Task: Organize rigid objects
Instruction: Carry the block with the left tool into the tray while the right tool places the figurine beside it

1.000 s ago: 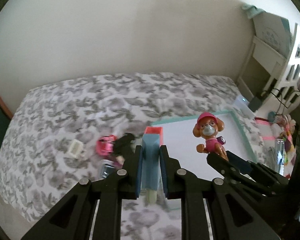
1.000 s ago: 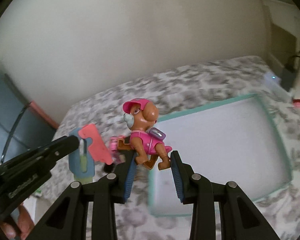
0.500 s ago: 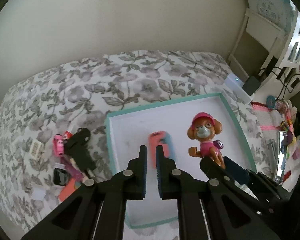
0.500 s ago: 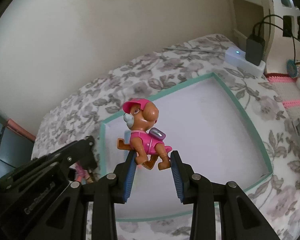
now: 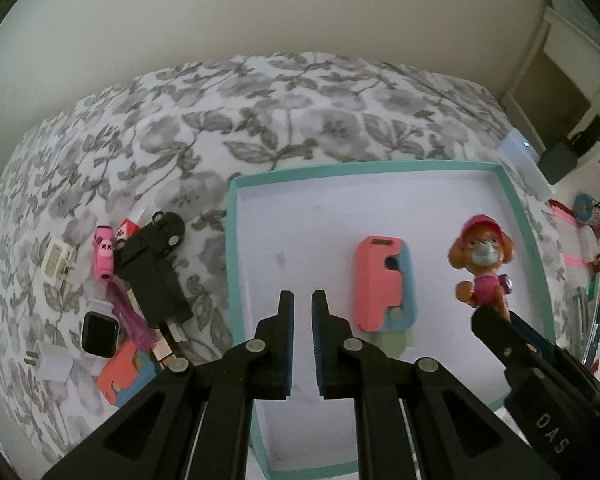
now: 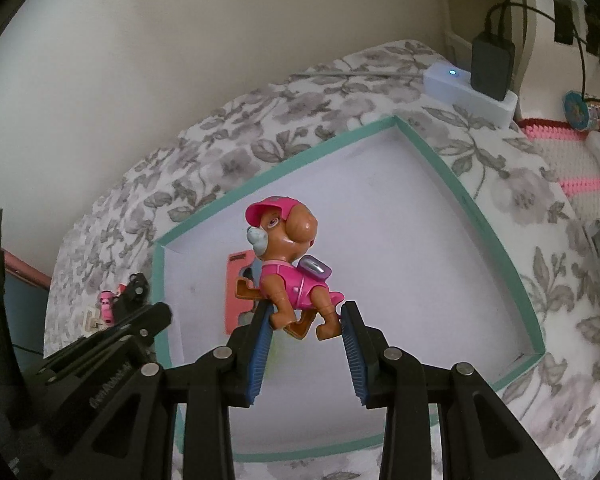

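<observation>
Pink and brown, the toy dog sits between the right fingers; the two blue pads press on its back legs and hold it up over the tray; its head leans up and away from the fingers. To do this step well, I think the dog should go down slowly to a bare white spot in the tray, feet first, and the fingers should let go only when it rests on the floor of the tray; it is top-heavy, so it may tip over if dropped from high; it should land beside the pink and blue case, not on top of it.

That case already lies flat inside the tray, just right of the left fingers; the left fingers are almost shut, with only a thin gap, and they hold nothing.

Both hands tip steeply down toward the tray; the left one hangs over the tray's near left part, and the right one hangs over its middle.

On the bed, left of the tray, more small things wait in a pile: a black part, a pink tube, a watch.
</observation>
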A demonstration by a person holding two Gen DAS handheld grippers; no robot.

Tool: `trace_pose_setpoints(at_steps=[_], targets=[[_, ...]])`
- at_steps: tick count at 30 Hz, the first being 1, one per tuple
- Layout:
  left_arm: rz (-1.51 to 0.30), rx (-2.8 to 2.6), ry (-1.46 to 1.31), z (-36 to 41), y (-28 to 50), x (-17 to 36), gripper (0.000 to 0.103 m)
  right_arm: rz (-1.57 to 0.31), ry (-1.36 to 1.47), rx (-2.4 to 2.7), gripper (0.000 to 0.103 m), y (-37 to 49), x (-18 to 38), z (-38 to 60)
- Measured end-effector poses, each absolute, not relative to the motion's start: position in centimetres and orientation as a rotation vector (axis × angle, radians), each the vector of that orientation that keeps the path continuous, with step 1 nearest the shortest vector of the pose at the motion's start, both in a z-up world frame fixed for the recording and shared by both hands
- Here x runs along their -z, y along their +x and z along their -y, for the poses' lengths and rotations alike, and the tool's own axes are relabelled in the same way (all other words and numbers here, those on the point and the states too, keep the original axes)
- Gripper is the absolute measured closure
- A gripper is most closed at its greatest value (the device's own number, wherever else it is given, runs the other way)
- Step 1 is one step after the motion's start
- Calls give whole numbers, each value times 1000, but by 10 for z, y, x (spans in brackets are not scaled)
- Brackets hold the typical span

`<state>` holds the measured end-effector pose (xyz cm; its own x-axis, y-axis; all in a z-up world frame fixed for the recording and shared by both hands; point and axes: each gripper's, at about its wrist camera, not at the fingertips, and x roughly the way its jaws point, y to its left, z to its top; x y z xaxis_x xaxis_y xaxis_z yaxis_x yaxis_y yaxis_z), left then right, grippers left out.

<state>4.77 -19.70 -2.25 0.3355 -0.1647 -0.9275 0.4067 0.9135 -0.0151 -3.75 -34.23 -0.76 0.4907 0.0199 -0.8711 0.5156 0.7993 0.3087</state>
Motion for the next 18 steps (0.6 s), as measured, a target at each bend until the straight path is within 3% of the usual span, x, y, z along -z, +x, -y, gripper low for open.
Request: trace_pose_setpoints(at_steps=[14, 17, 18], targets=[[-1177, 317, 199, 179, 51, 23, 93, -1042, 519, 339, 63, -35, 4, 338], [-1165, 300, 180, 175, 52, 19, 77, -1031, 490, 344, 62, -34, -2, 336], [-1159, 294, 171, 173, 53, 18, 65, -1028, 481, 345, 62, -34, -4, 335]])
